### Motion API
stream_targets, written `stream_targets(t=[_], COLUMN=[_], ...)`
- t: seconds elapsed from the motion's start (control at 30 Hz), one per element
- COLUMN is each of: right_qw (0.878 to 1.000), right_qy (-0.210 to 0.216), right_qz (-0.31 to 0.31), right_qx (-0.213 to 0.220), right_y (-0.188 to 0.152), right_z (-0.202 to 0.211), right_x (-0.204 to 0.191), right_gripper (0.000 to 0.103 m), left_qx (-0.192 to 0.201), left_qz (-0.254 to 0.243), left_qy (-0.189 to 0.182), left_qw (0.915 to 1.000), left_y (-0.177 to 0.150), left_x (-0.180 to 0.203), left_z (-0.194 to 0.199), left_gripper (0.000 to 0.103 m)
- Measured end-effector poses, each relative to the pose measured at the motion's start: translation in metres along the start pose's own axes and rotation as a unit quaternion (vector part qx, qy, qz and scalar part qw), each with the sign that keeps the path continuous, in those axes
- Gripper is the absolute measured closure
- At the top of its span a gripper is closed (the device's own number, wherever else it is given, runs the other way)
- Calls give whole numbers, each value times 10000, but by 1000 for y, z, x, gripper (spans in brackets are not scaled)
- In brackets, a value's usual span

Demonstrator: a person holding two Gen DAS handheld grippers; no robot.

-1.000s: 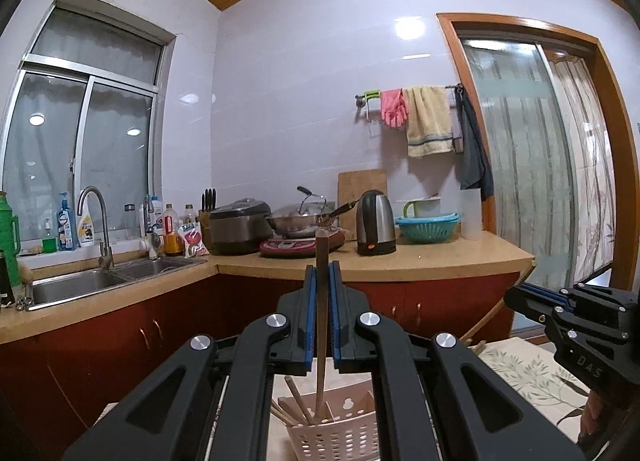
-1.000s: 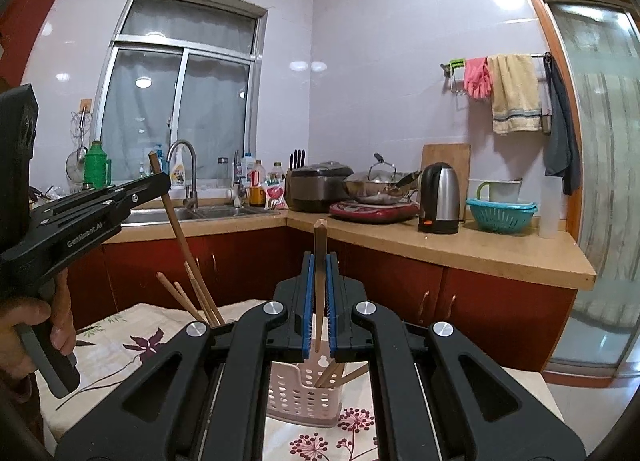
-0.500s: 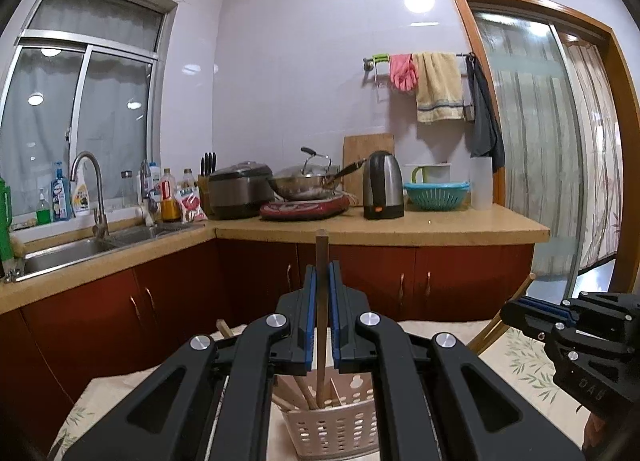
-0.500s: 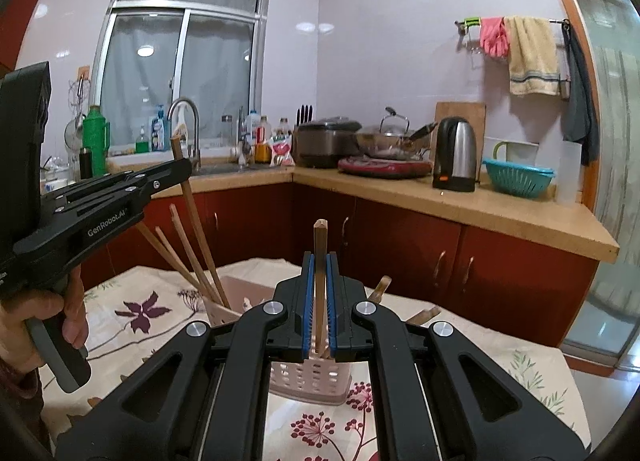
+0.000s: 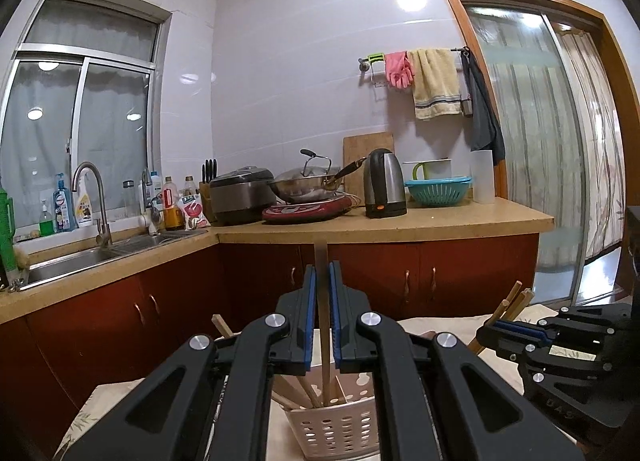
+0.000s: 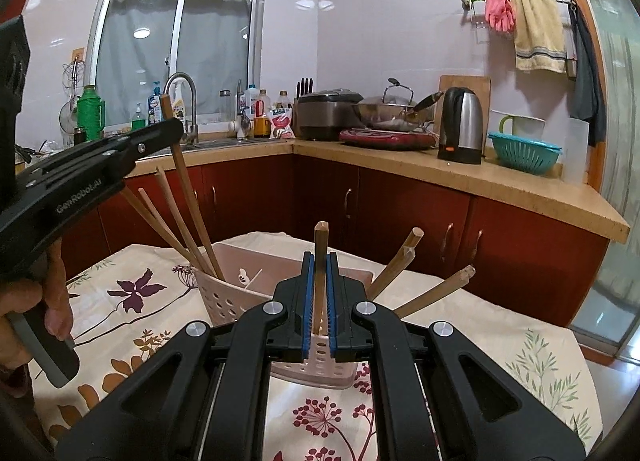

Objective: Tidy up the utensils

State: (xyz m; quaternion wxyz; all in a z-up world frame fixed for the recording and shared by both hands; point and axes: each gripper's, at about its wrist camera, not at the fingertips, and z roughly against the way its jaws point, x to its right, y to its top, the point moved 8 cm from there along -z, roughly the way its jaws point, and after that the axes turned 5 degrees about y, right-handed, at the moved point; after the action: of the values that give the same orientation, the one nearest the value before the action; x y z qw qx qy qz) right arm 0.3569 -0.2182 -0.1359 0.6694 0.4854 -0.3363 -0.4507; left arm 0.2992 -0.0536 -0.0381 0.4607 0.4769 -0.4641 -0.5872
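- Here, a floral tablecloth [image 6: 500,345] covers the table in a tiled kitchen.
- A pink perforated basket [image 6: 224,293] stands on it, several chopsticks leaning inside.
- The left gripper [image 5: 321,285] pinches one upright chopstick [image 5: 323,333], tip inside the basket.
- The right gripper [image 6: 319,273] pinches another chopstick [image 6: 320,261] above the basket's near end.

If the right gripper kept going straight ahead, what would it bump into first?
Probably the pink basket right in front of the right gripper, below the chopstick it holds; depth is hard to judge.
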Motion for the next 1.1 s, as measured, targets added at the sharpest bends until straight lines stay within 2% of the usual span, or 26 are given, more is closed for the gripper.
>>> stream_targets(t=[0.1, 0.2, 0.37, 0.47, 0.63, 0.67, 0.7, 0.73, 0.93, 1.1], right_qw=[10000, 10000, 9999, 9999, 9999, 9998, 9998, 9997, 9997, 9995], right_qy=[-12, -23, -23, -22, -31, -33, -34, -35, -38, -126], right_qz=[-46, -57, -91, -113, -169, -178, -199, -220, -209, -235], right_qx=[-17, -22, -50, -43, -8, -3, 21, 57, 108, 190], right_y=[-1, -1, -3, -3, -4, -4, -4, -4, -2, -1], right_z=[-1, -1, -3, -2, 0, 0, 1, 3, 6, 12], right_x=[3, 4, 5, 6, 8, 8, 9, 9, 8, 9], right_gripper=[96, 96, 96, 95, 94, 91, 81, 77, 74, 57], left_qx=[-4, -3, -8, -18, 4, 7, 11, 13, 119, 218], left_qz=[-3, -46, -55, -31, -14, -7, -1, -3, -14, -2], left_qy=[-9, -11, -6, -20, -7, -10, -12, -11, 25, 181], left_qw=[10000, 10000, 10000, 10000, 10000, 10000, 10000, 10000, 9999, 9996], left_y=[0, 0, -1, -1, -1, -1, -1, -1, 3, 8], left_x=[1, 2, 3, 4, 4, 3, 3, 3, 3, -1], left_z=[-1, -1, -2, -2, -3, -3, -3, -3, 2, 10], left_gripper=[88, 85, 71, 69, 56, 54, 51, 49, 31, 24])
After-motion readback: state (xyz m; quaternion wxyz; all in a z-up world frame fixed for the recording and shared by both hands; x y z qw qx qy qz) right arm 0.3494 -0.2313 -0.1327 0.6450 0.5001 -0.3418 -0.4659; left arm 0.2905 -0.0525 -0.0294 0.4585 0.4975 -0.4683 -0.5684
